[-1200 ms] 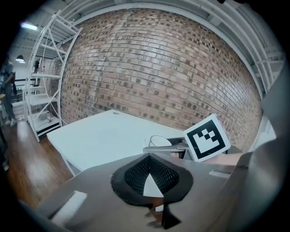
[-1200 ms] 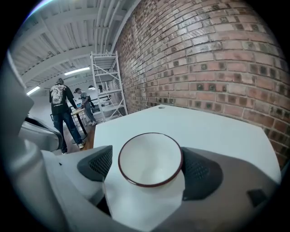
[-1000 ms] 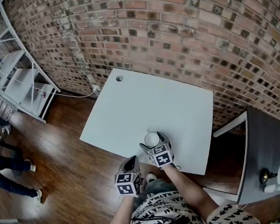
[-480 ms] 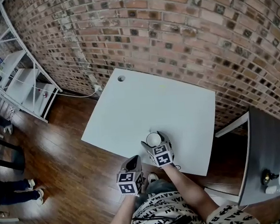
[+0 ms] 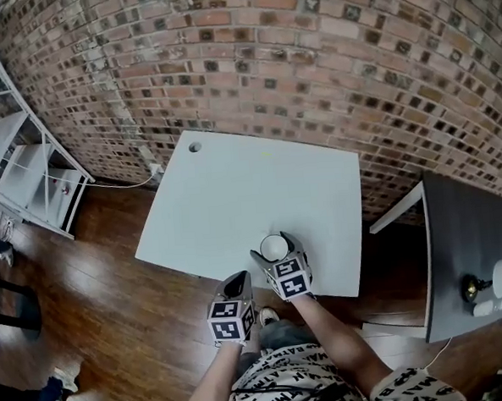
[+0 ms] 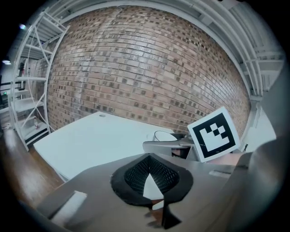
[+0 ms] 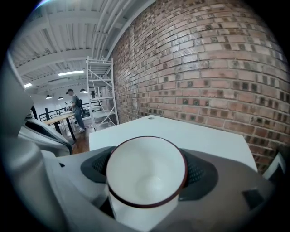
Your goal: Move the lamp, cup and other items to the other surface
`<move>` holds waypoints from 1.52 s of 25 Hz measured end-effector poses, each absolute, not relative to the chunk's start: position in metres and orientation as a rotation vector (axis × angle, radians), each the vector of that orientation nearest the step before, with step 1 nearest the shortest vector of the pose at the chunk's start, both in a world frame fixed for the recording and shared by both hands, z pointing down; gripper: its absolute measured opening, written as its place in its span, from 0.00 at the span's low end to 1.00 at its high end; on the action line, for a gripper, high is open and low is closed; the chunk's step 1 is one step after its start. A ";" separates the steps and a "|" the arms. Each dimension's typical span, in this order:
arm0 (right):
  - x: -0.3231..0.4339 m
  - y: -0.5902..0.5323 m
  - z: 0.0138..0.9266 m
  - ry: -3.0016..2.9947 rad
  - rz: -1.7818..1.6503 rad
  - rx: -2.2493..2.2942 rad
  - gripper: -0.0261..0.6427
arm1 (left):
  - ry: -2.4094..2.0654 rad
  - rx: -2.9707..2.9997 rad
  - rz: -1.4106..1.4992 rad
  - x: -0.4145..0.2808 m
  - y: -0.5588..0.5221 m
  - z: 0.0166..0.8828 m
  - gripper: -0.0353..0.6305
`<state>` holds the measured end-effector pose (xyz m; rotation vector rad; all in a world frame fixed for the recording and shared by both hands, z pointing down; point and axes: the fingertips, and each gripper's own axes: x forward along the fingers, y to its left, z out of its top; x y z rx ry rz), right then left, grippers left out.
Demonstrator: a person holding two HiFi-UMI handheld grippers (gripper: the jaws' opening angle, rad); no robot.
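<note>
A white cup with a dark red rim [image 5: 273, 246] sits between the jaws of my right gripper [image 5: 275, 253], just above the near edge of the white table [image 5: 233, 188]. In the right gripper view the cup [image 7: 145, 181] fills the middle and both dark pads [image 7: 96, 165] press its sides; the jaws of my right gripper [image 7: 147, 170] have just been closing on it. My left gripper [image 5: 236, 281] hangs beside it over the floor, shut and empty [image 6: 152, 174]. The lamp [image 5: 475, 288] stands on the dark table [image 5: 464, 225] at the right.
A small white item [image 5: 487, 308] lies next to the lamp. The white table has a cable hole [image 5: 195, 146] at its far corner. A white shelf rack [image 5: 28, 167] stands at the left by the brick wall. A person's shoe [image 5: 63, 381] shows on the wooden floor.
The right gripper has lifted the cup slightly, near the table's front edge. The left gripper has edged up a little. The head view has swung right, showing more of the dark table.
</note>
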<state>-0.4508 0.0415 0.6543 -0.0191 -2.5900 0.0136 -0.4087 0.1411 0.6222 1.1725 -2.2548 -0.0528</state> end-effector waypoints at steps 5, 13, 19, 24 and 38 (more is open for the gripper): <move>-0.380 0.018 0.617 -2.584 0.065 0.183 0.67 | -2.165 1.379 0.009 -0.357 0.116 0.603 0.05; -0.219 -0.030 0.597 -2.522 0.129 0.516 0.67 | -1.977 1.680 0.044 -0.229 0.064 0.592 0.05; -0.074 -0.094 0.595 -2.431 0.203 0.821 0.67 | -1.771 1.929 0.122 -0.109 0.000 0.586 0.05; 0.034 -0.153 0.605 -2.354 0.270 1.031 0.67 | -1.637 2.079 0.222 -0.022 -0.064 0.591 0.05; 0.178 -0.392 0.632 -2.292 0.294 1.227 0.67 | -1.479 2.189 0.293 0.126 -0.279 0.605 0.05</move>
